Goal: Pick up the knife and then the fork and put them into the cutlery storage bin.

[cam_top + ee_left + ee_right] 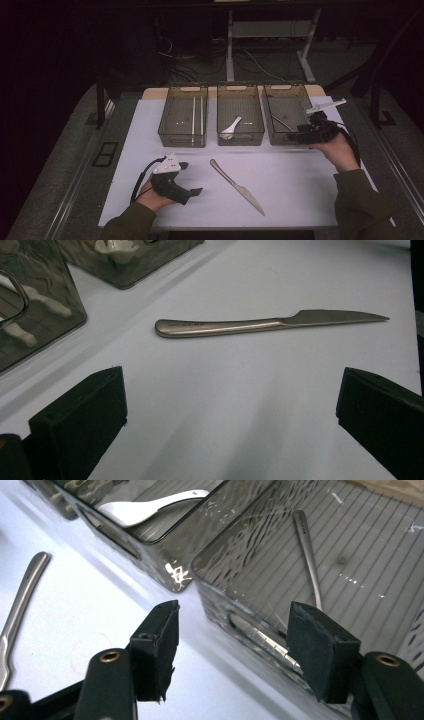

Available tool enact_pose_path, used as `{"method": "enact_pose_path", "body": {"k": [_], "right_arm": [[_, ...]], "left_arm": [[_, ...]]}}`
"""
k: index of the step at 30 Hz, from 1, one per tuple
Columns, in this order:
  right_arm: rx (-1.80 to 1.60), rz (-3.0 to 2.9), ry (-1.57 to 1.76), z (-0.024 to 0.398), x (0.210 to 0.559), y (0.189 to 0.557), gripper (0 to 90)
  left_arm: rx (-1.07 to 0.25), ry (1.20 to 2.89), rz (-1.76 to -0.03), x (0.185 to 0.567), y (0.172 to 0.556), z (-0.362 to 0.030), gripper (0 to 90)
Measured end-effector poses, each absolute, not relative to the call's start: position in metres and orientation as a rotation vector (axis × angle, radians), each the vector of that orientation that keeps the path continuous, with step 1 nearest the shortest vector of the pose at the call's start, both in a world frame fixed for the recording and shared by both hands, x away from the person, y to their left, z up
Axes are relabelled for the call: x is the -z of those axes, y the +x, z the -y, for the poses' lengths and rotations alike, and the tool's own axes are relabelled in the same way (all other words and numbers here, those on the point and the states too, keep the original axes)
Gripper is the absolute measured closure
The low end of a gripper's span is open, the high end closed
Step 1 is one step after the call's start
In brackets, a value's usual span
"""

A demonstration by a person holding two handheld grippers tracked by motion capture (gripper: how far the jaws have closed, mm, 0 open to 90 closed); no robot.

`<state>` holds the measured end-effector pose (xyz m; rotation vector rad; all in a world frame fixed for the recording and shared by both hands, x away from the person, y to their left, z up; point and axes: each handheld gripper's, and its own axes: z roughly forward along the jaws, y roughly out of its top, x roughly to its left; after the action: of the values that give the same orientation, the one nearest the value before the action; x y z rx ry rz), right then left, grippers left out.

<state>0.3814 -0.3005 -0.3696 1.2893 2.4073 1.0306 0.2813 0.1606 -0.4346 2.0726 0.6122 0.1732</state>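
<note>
The left gripper [192, 177] rests low on the white table [300, 190], jaws spread wide with nothing between them. The knife [260, 324] lies flat just ahead of those jaws, crosswise to them, untouched. The right gripper [232, 645] hovers at the near wall of the rightmost bin [280, 137], jaws parted and empty. Beyond its jaws, inside that bin, lies a slim metal utensil [307, 550], possibly a fork. The middle bin [240, 137] holds a white spoon [145, 509].
</note>
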Motion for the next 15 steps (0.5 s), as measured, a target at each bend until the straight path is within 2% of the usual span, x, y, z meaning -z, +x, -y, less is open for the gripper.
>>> {"method": "enact_pose_path", "body": {"k": [10,15], "right_arm": [[-1.058,-2.457,1.209,0.28,0.374,0.354,37.8],[-1.052,-2.525,1.179,0.266,0.38,0.345,44.2]], "left_arm": [[-0.175,2.07,-0.61,0.434,0.28,-0.161,0.0],[-0.178,2.068,-0.609,0.433,0.28,-0.162,0.0]]}}
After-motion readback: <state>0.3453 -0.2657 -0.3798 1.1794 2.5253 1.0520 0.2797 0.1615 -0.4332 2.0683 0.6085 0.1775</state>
